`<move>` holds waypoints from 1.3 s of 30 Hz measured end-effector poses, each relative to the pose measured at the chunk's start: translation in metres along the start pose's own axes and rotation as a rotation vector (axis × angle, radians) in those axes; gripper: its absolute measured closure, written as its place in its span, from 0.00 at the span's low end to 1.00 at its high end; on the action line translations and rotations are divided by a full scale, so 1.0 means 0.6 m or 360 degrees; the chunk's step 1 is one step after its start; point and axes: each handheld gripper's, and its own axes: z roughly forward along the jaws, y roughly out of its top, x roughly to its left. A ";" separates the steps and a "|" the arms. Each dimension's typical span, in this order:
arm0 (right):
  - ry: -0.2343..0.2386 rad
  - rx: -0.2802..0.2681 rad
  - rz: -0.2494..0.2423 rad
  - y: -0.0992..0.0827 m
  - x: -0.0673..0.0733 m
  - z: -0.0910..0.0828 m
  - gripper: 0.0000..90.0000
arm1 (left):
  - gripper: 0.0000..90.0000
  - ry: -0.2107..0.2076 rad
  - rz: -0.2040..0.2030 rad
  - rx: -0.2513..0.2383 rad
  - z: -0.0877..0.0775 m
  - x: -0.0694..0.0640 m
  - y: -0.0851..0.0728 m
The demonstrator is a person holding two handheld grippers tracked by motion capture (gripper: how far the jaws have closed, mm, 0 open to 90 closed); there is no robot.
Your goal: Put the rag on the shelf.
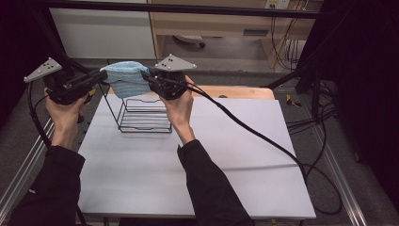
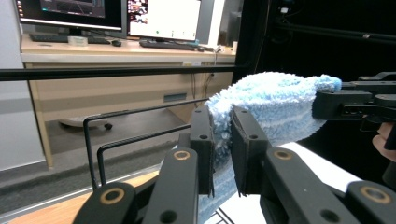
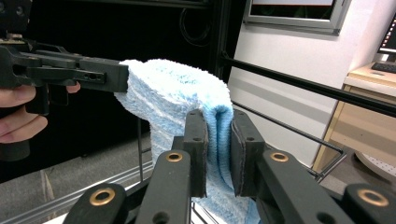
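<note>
A light blue fluffy towel (image 1: 125, 77) hangs folded in the air over a black wire rack (image 1: 141, 113) at the far side of the white table. My left gripper (image 1: 104, 74) is shut on the towel's left end, its jaws clamped on the cloth (image 2: 261, 107) in the left gripper view. My right gripper (image 1: 145, 75) is shut on the towel's right end, with a fold of towel (image 3: 187, 98) pinched between its jaws. The two grippers face each other across the towel, which drapes down toward the rack's top bar (image 2: 140, 140).
The white table (image 1: 197, 160) stretches wide toward me and to the right. A black cable (image 1: 263, 136) trails across it from the right gripper. A wooden edge (image 1: 235, 92) lies behind the table. A desk with monitors (image 2: 116, 28) stands beyond.
</note>
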 end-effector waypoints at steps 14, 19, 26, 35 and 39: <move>0.0077 0.0082 0.0001 -0.019 -0.002 -0.007 0.88 | 0.82 0.0012 -0.0012 0.0084 -0.018 -0.013 0.008; 0.0093 0.0116 -0.0047 -0.023 0.002 -0.007 0.87 | 0.83 0.0027 -0.0068 0.0072 -0.029 -0.022 0.038; 0.0107 0.0160 -0.0117 -0.030 0.008 -0.007 0.85 | 0.92 0.0093 -0.0117 0.0251 -0.003 -0.027 0.041; 0.0146 0.0186 -0.0110 -0.029 0.010 -0.011 0.76 | 0.97 0.0042 -0.0080 0.0412 -0.005 -0.033 0.017; 0.0173 0.0180 -0.0071 -0.025 0.011 -0.015 0.67 | 0.99 0.0042 -0.0047 0.0465 -0.002 -0.035 0.005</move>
